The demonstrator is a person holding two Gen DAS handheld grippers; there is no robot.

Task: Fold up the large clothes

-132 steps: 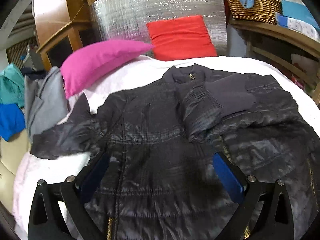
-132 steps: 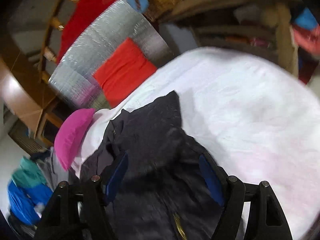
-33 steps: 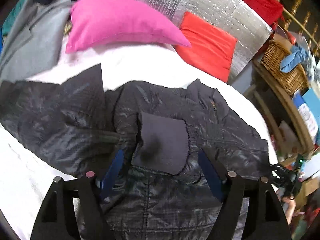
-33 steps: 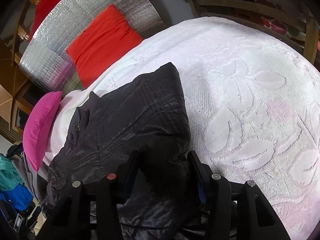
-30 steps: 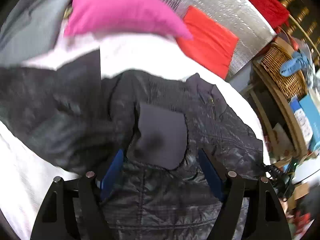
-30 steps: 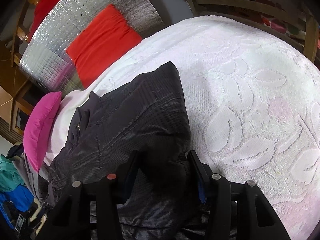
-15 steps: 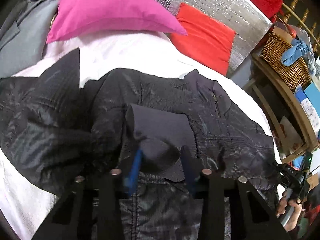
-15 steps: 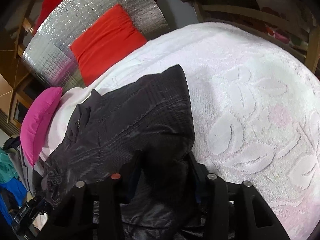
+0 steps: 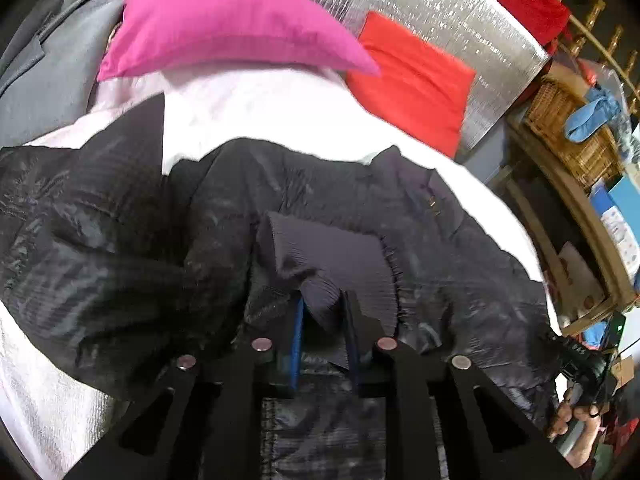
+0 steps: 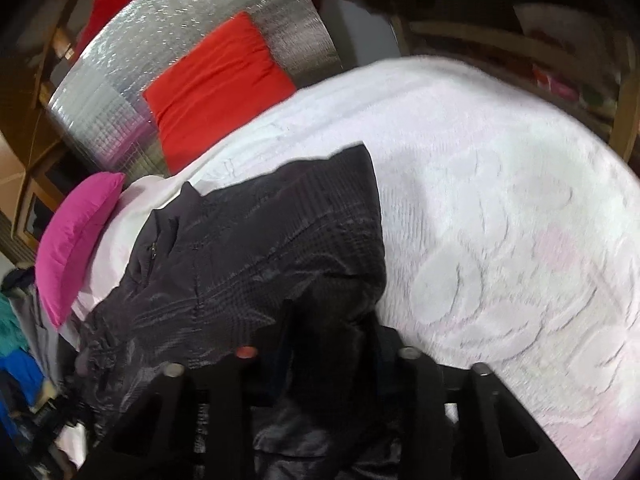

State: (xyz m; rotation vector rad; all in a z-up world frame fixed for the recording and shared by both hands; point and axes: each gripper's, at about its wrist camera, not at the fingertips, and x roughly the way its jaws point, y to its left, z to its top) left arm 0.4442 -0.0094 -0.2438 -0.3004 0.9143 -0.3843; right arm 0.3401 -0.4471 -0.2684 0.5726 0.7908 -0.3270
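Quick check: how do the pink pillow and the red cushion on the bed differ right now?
The pink pillow is long, tapering to a point; the red cushion is squarish. The pink pillow lies on the white bedspread; the red cushion leans against the silver panel. Both sit beyond the black jacket.

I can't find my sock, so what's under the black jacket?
Around the black jacket only the white bedspread shows. Whatever lies beneath is covered. The left gripper pinches its ribbed cuff.
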